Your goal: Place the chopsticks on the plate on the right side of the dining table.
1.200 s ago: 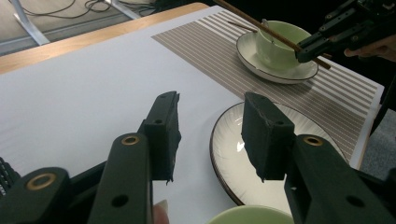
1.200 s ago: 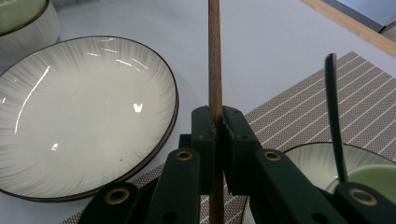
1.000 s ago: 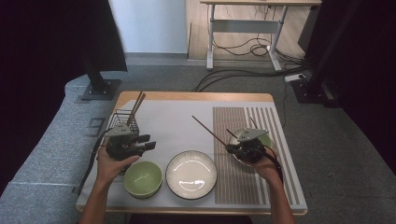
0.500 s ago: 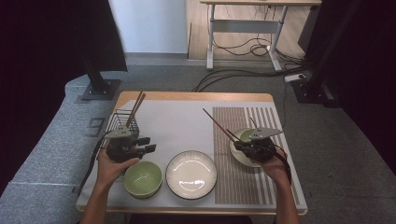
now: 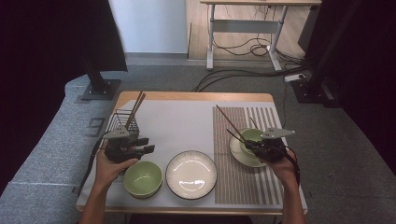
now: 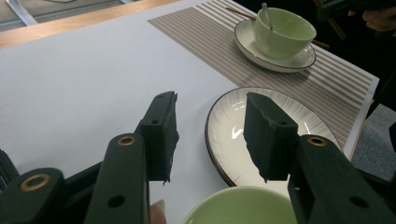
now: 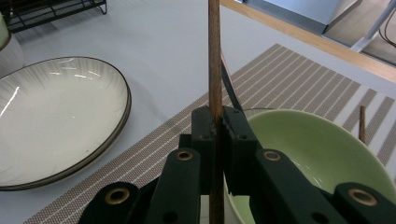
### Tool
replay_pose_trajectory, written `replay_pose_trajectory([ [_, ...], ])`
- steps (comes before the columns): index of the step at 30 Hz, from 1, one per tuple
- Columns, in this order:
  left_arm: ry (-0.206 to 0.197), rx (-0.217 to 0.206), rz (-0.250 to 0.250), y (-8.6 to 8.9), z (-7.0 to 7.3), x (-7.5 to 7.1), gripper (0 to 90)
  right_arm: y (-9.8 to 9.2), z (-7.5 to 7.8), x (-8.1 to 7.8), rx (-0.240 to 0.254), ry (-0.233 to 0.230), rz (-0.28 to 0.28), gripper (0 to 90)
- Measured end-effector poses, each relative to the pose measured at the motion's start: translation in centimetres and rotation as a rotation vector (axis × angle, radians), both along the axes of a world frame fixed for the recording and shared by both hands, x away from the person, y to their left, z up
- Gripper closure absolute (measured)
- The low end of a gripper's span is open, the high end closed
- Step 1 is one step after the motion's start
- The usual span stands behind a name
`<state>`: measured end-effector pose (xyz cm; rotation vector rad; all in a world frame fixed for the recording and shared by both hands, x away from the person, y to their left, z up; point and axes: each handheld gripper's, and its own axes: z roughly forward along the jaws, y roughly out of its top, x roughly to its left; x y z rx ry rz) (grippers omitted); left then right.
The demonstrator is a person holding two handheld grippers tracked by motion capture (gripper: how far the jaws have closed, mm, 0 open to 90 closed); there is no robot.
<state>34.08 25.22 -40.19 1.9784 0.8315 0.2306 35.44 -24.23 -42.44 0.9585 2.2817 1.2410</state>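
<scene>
From above, right of the white plate [image 5: 191,174], my right gripper [image 5: 248,144] hangs over the green cup [image 5: 251,136] on its saucer [image 5: 243,154], clamped on a chopstick [image 5: 229,122] slanting away over the striped mat [image 5: 238,186]. Left of the plate, my left gripper [image 5: 145,145] sits above a green bowl [image 5: 142,178].

Left gripper view: jaws apart, just been widening, nothing between; plate [image 6: 224,135] beyond them.

Right gripper view: jaws pinched on the chopstick [image 7: 214,56]; cup [image 7: 317,144] just right, plate [image 7: 51,116] left.
</scene>
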Motion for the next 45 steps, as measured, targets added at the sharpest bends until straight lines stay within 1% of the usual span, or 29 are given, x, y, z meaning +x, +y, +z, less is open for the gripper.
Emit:
replay_pose_trajectory([
  [8, 0.004, 0.009, -0.003, -0.2, -0.2, 0.0, 54.3, -1.2, -0.3, 0.0, 0.009, 0.008, -0.041, 84.8],
  [12, 0.006, 0.010, -0.004, -0.3, -0.3, 0.0, 54.3, -1.3, -0.6, 0.1, 0.009, 0.016, -0.048, 84.8],
  [17, 0.008, 0.013, -0.007, -0.4, -0.3, 0.0, 54.3, -1.6, -0.5, 0.0, 0.008, 0.013, -0.060, 84.8],
  [24, 0.012, 0.023, -0.010, -0.6, -0.5, 0.1, 54.3, -2.4, -0.7, 0.0, 0.012, 0.014, -0.092, 84.8],
  [38, 0.012, 0.023, -0.009, -0.5, -0.5, 0.0, 54.4, -3.6, -1.2, 0.1, 0.018, 0.034, -0.135, 84.8],
  [45, 0.011, 0.021, -0.008, -0.5, -0.5, 0.0, 54.4, -4.4, -1.4, 0.1, 0.023, 0.039, -0.172, 84.8],
])
